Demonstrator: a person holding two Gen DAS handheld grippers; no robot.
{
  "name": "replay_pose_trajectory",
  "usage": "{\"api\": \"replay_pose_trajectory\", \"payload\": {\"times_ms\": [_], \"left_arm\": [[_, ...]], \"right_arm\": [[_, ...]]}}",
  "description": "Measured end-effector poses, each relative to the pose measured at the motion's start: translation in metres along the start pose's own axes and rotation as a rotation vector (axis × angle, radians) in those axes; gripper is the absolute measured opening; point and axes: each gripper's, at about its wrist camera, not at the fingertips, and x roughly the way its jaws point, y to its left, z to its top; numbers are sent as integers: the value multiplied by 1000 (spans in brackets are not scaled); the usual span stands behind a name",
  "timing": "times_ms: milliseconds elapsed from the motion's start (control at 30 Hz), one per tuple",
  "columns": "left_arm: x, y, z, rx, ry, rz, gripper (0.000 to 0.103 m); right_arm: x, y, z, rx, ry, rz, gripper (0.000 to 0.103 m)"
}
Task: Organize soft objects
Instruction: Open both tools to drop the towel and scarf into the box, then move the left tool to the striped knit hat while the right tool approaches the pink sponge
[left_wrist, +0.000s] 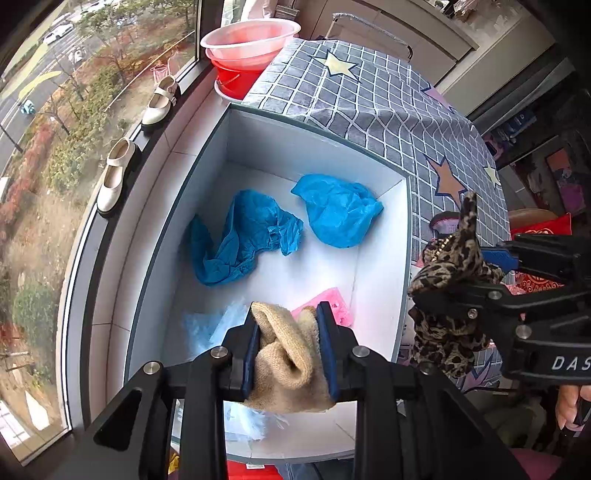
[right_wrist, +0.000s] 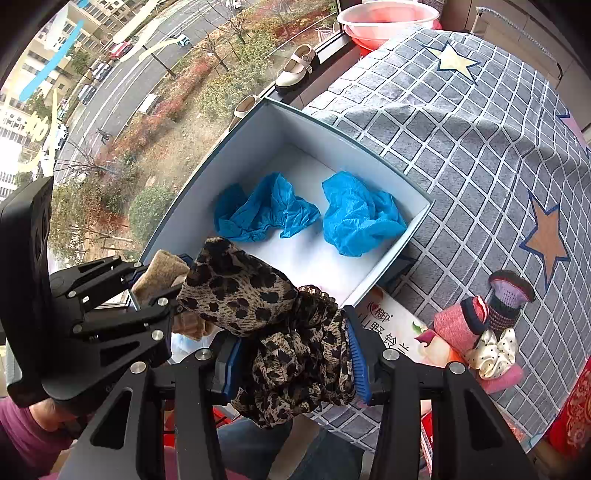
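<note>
My left gripper (left_wrist: 288, 354) is shut on a beige knitted sock (left_wrist: 286, 369) and holds it above the near end of a white open box (left_wrist: 384, 266). In the box lie two crumpled blue shoe covers (left_wrist: 243, 236) (left_wrist: 338, 210), a pink item (left_wrist: 327, 301) and a pale clear bag (left_wrist: 214, 325). My right gripper (right_wrist: 291, 354) is shut on a leopard-print fabric piece (right_wrist: 280, 332), held beside the box's near right corner. In the right wrist view the left gripper (right_wrist: 155, 291) with the beige sock (right_wrist: 162, 273) sits to the left, next to the leopard fabric.
The box (right_wrist: 380, 277) stands on a grey grid-pattern cloth with stars (right_wrist: 461, 147). A small pile of socks and a dotted scrunchie (right_wrist: 487, 328) lies on the cloth at right. Red and pink basins (left_wrist: 247, 48) stand behind. Two white shoes (left_wrist: 114, 177) rest on the window sill.
</note>
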Motion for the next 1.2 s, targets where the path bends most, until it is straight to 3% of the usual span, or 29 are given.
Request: {"api": "replay_pose_trajectory", "payload": {"times_ms": [233,333,400,500,667,733,800,1000,1200], "left_arm": [[2,-4,2,6,1,9,31],[2,-4,3,4,1,28,45],[1,-6,4,4,-3,50,68],[2,-7,4,8,-1,71,79],[8,-4,5,-28,39,75,81],[8,-4,5,-34,36,84,84],[7,-4,5,-48,42,87,94],[-4,-10,12,-59,59,-5,94],[-16,-48,28,56,60,-26,94]], "right_arm": [[2,-2,9,13,-3,8,48],[1,-2,12,18,-11,7,48],[1,-4,14,28,-15,7,49],[0,-6,17,48,-20,14,57],[-8,-7,19,60,-54,20,83],[-11,-9,19,77,-60,24,87],[-11,-12,19,99,-47,29,103],[-20,-31,6,206,-12,103,103],[-54,-66,-22,347,-7,218,103]]}}
